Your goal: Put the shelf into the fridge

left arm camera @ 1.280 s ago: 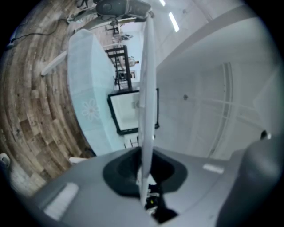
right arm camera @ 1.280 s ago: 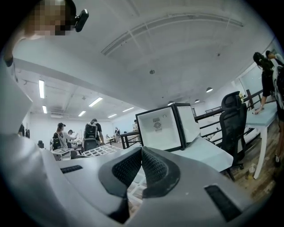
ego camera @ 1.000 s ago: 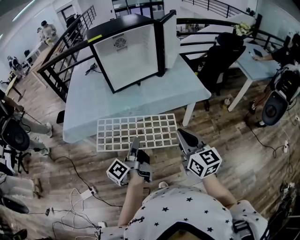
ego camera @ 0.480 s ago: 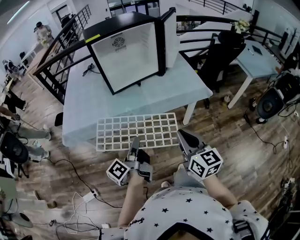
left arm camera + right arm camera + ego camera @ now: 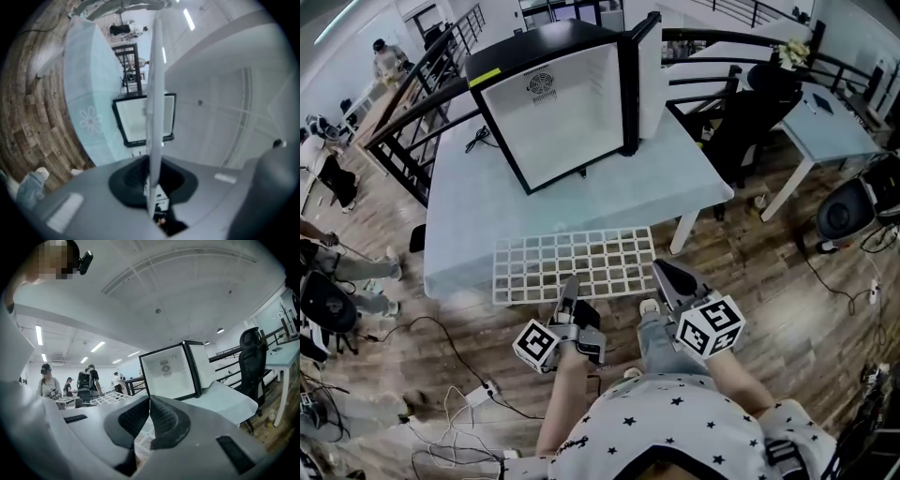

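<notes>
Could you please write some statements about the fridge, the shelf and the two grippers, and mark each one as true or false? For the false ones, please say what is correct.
1. The door of the fridge stands open. True.
2. The shelf is already inside the fridge. False: it is outside, in front of the fridge.
3. The left gripper is closed on the near edge of the shelf. True.
4. The jaws of the right gripper are wide apart. False: they are together.
5. The fridge stands on the floor. False: it stands on the table.
</notes>
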### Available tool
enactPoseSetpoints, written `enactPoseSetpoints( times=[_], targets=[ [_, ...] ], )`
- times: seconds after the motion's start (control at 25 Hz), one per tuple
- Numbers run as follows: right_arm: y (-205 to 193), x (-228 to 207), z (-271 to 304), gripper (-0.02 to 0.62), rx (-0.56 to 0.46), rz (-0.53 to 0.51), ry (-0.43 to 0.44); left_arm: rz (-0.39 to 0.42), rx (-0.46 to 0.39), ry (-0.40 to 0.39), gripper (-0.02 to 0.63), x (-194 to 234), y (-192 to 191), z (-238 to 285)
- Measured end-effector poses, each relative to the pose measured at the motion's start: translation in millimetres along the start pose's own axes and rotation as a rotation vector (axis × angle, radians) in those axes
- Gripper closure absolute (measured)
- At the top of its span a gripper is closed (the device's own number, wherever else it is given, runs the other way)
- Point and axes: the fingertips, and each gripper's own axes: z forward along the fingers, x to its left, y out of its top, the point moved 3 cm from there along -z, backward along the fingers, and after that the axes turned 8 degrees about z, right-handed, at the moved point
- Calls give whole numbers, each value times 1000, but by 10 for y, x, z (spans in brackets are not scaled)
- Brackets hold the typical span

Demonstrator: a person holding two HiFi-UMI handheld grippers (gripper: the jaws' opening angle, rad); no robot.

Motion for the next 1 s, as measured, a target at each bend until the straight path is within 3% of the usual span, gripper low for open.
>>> enactPoseSetpoints(
  times=[0.52, 0.72, 1.0],
  targets=[
    [388, -520, 747, 574, -12, 5, 36, -24, -40, 56, 574, 218, 234, 785],
    [604, -720, 1034, 574, -10, -13, 58, 3, -63, 36, 574, 153, 359, 1157],
    [853, -995, 1335, 574, 1, -24, 84, -34, -98, 60, 574, 152, 416, 1612]
  ],
)
